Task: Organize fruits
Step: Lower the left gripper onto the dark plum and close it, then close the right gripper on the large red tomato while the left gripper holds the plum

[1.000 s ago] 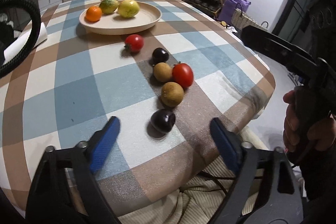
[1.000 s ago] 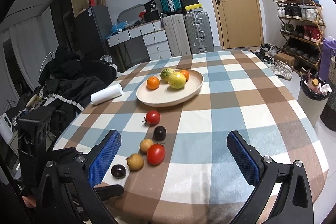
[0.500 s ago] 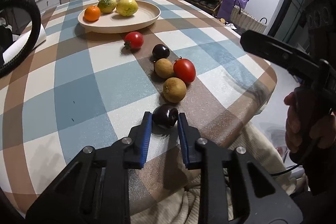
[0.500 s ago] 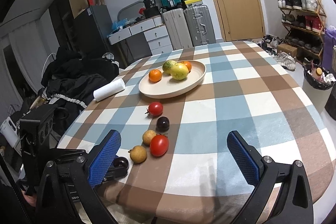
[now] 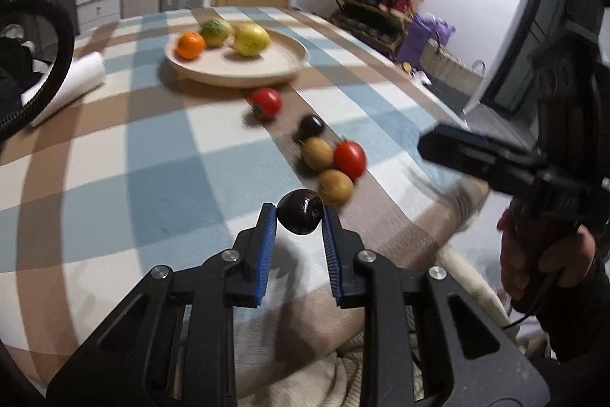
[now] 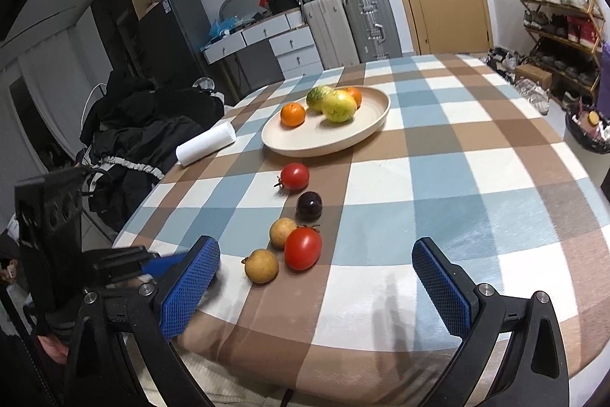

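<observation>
My left gripper [image 5: 299, 218] is shut on a dark plum [image 5: 300, 211] and holds it just above the checked tablecloth. Beyond it lie two brown round fruits [image 5: 335, 186], a red tomato [image 5: 350, 159], a second dark plum [image 5: 311, 127] and another tomato [image 5: 267, 102]. A beige plate [image 5: 236, 69] at the back holds an orange [image 5: 189, 45] and two yellow-green fruits [image 5: 251, 39]. My right gripper [image 6: 316, 264] hangs open over the near table edge, with the tomato [image 6: 302, 248] and brown fruit [image 6: 261, 265] just ahead. The plate [image 6: 324, 136] is farther back.
A white paper roll [image 6: 206, 143] lies left of the plate. Dark clothes [image 6: 141, 124] are piled past the table's left edge. Suitcases [image 6: 350, 25], drawers and a door stand behind, a shoe rack [image 6: 560, 6] on the right. A hand [image 5: 545, 262] holds the right gripper's handle.
My left gripper closed around the nearest dark plum and has lifted it off the cloth. The right gripper stayed open and dropped slightly lower toward the table edge.
</observation>
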Available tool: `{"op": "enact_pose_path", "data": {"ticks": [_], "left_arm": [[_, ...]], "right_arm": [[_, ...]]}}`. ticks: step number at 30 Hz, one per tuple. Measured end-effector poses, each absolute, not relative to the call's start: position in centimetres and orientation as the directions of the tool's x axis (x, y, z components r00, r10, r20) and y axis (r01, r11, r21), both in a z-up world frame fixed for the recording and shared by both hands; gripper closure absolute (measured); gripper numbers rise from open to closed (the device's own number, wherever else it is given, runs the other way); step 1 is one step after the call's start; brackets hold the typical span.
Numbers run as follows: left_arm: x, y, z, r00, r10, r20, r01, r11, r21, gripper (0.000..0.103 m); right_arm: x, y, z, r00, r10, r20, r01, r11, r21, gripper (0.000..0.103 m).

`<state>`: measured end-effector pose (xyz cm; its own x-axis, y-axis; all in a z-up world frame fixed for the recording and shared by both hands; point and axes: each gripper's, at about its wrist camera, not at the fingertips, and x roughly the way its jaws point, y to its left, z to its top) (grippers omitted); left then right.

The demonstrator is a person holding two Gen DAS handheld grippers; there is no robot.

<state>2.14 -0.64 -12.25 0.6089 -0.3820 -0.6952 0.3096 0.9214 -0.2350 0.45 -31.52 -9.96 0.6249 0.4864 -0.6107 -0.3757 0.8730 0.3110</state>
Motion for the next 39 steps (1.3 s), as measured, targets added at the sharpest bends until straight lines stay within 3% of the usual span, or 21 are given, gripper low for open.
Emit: {"op": "enact_pose_path", "data": {"ticks": [23, 30, 37, 39], "left_arm": [[1.6, 4.5, -10.4, 0.676, -0.369, -0.637, 0.227, 0.928, -0.296, 0.081], [1.7, 4.7, -10.3, 0.681, -0.366, -0.635, 0.223, 0.929, -0.296, 0.081], [1.8, 4.8, -10.2, 0.684, -0.364, -0.632, 0.224, 0.929, -0.294, 0.081], [1.8, 4.9, -10.0, 0.688, -0.366, -0.627, 0.225, 0.928, -0.296, 0.081]], "right_arm": [[3.6, -29.0, -12.4, 0.529, 0.532, -0.662, -0.392, 0.844, 0.365, 0.003], [4.3, -28.7, -13.0, 0.495, 0.527, -0.691, -0.396, 0.844, 0.361, 0.032], [4.0, -28.6, -13.1, 0.488, 0.534, -0.691, -0.413, 0.838, 0.355, 0.055], [4.0, -28.6, -13.1, 0.49, 0.531, -0.691, -0.412, 0.84, 0.353, 0.067]]}}
